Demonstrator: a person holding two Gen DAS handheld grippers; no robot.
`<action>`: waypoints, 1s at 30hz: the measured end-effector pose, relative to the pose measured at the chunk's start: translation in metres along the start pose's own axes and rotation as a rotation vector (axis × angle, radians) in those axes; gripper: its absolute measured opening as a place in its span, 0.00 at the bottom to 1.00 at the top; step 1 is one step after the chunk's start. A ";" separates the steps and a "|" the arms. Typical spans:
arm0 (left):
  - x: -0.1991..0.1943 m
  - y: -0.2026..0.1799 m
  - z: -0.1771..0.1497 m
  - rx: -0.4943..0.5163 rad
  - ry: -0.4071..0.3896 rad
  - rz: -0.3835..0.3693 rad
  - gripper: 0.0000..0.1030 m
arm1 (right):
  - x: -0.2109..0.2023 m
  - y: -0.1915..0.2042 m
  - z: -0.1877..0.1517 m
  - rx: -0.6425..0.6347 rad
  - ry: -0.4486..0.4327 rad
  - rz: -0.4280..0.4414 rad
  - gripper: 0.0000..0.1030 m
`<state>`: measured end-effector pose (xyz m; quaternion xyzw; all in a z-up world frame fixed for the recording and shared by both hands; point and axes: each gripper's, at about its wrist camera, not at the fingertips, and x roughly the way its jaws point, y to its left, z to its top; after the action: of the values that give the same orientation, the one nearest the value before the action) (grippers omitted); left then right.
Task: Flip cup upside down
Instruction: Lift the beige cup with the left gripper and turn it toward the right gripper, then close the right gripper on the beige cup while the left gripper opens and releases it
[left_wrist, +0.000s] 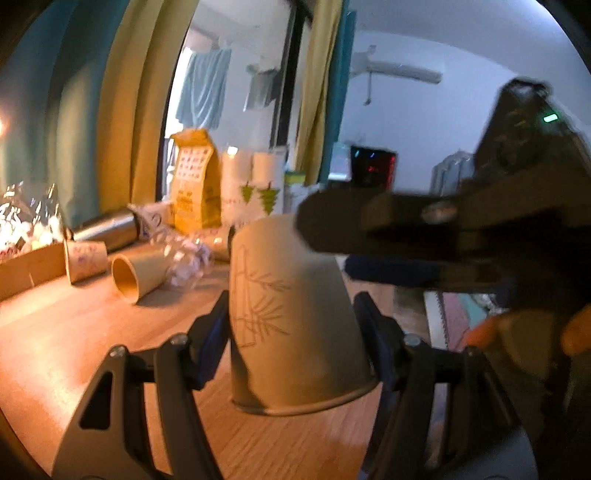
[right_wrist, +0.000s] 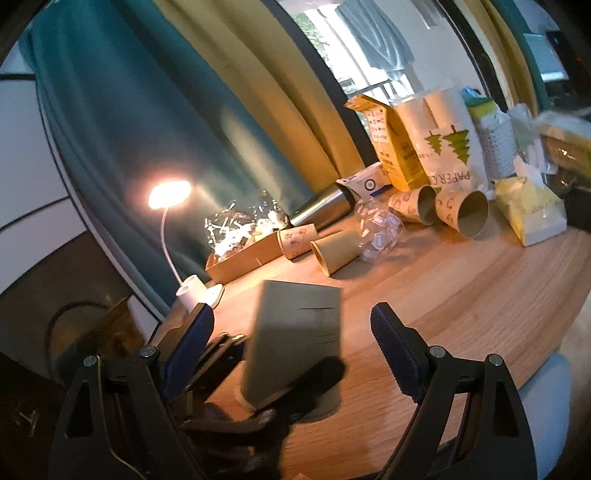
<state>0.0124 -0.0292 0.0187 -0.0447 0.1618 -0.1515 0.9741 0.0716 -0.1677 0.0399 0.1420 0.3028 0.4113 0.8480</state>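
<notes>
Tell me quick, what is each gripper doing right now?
Left gripper: shut on the upside-down paper cup.
Right gripper: open, holding nothing.
</notes>
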 end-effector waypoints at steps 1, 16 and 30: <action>-0.002 -0.002 0.000 0.011 -0.009 0.001 0.65 | 0.001 -0.003 0.001 0.021 0.007 0.024 0.86; -0.023 -0.032 -0.001 0.136 -0.091 -0.033 0.65 | 0.003 -0.002 0.005 0.046 0.045 0.135 0.74; -0.016 -0.032 -0.002 0.139 -0.033 -0.027 0.76 | 0.009 -0.001 0.006 0.017 0.047 0.132 0.58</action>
<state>-0.0119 -0.0544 0.0258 0.0185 0.1342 -0.1750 0.9752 0.0801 -0.1610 0.0405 0.1590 0.3161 0.4671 0.8103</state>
